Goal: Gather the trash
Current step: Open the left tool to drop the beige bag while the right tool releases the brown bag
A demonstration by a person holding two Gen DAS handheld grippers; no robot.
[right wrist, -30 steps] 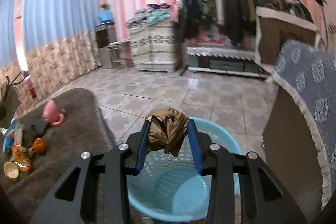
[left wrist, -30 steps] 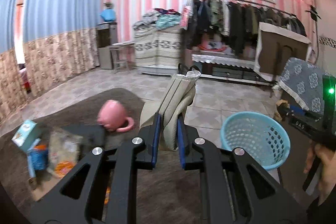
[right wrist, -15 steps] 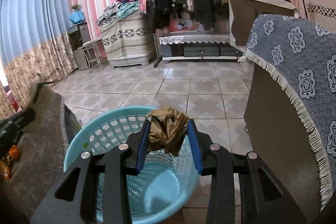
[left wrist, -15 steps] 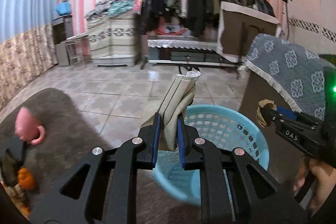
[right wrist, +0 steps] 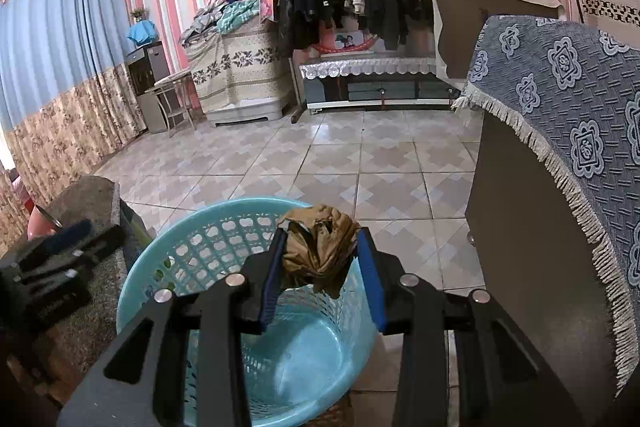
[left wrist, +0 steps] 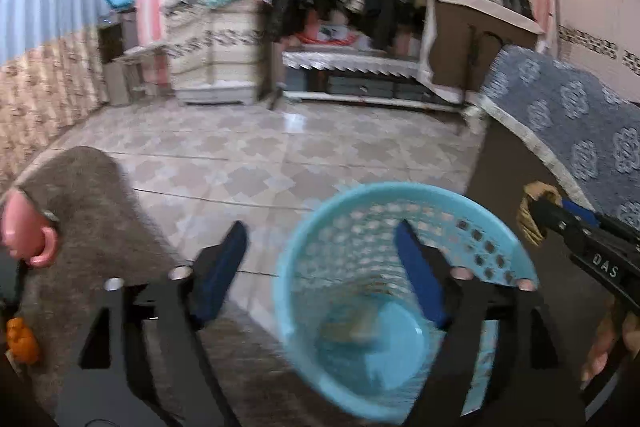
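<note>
My left gripper (left wrist: 320,247) is open and empty above the light blue plastic basket (left wrist: 496,251). A blurred beige piece (left wrist: 360,325) lies at the basket's bottom. My right gripper (right wrist: 320,247) is shut on a crumpled brown paper wad (right wrist: 318,251) and holds it over the basket (right wrist: 168,259). In the left wrist view the right gripper (left wrist: 536,211) shows at the right of the basket with the brown wad (left wrist: 528,217). The left gripper (right wrist: 72,239) shows blurred at the left in the right wrist view.
A grey-brown rug (left wrist: 88,195) covers the table at left, with a pink cup (left wrist: 24,231) and an orange item (left wrist: 22,341). A cabinet draped in blue patterned cloth (right wrist: 560,99) stands close at the right. Tiled floor (right wrist: 360,163) lies beyond.
My left gripper opened and let go of the beige folded piece, which dropped into the basket. The right gripper holds its brown wad steady over the basket.
</note>
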